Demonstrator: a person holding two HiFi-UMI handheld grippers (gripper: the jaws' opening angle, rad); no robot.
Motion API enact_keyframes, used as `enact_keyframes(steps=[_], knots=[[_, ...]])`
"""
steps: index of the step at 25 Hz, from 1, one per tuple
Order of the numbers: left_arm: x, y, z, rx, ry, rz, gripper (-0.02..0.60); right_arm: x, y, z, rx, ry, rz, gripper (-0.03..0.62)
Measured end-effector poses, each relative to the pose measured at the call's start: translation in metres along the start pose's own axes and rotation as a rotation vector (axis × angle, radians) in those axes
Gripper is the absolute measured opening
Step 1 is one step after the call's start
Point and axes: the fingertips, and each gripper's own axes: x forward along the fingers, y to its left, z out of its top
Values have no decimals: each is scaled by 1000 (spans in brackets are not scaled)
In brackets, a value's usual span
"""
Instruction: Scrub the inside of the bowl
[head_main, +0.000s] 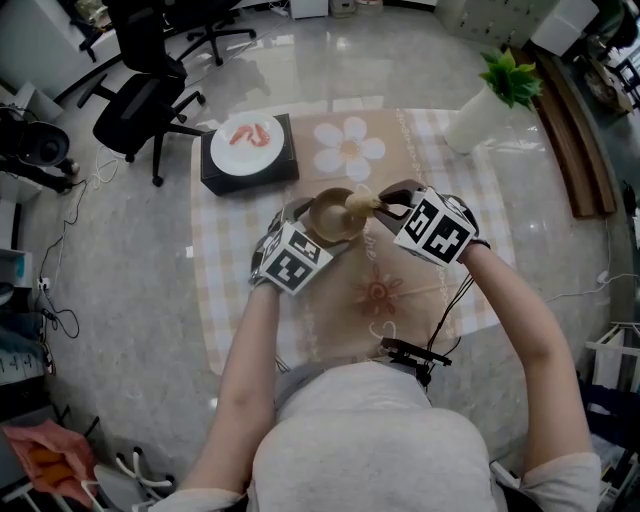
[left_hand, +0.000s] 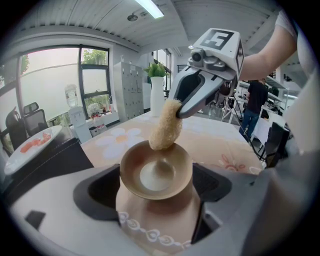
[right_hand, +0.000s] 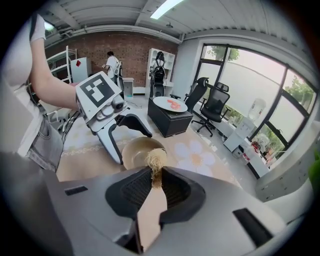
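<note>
Markings: black-and-white square markers on the cube of each gripper; large white flower printed on the cloth (head_main: 400, 290), a reddish motif nearer the person.
Bowl (head_main: 333, 215): tan, round, near the middle of the cloth, clamped between the jaws of the left gripper (head_main: 318, 228).
Bowl direction: mouth turned up and tilted toward the left gripper's own camera, so the whole inside shows in the left gripper view.
Left gripper: jaws partly closed, pressed on the two opposite sides of the bowl.
Right gripper (head_main: 385, 203): jaws closed almost fully, pinching the upper end of the scrubber (head_main: 360, 203).
Scrubber: pale, fibrous, oblong; long axis slanting from the right gripper down to the bowl, lower end at the far rim and inner wall.
Gripper positions: facing each other across the bowl, left one on the person's left, right one coming from the right and above.
Far left: black box (head_main: 215, 172) with a white plate (head_main: 247, 142) on top, near the bowl but apart from it.
Far right corner: white vase (head_main: 478, 118) with a green plant, well apart.
Free room: bare cloth showing to the right of the bowl and between the bowl and the person.
Edges: far edge of the cloth close behind the box; grey floor around, black chair (head_main: 140, 100) beyond the left corner.
</note>
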Motion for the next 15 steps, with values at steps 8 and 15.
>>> enact_keyframes(steps=[8,15], knots=[[0,0,0,0,0,-2,430,-3,27,0,-145,73,113,63],[0,0,0,0,0,-5,430,3,45,10,-234,96,202,63]])
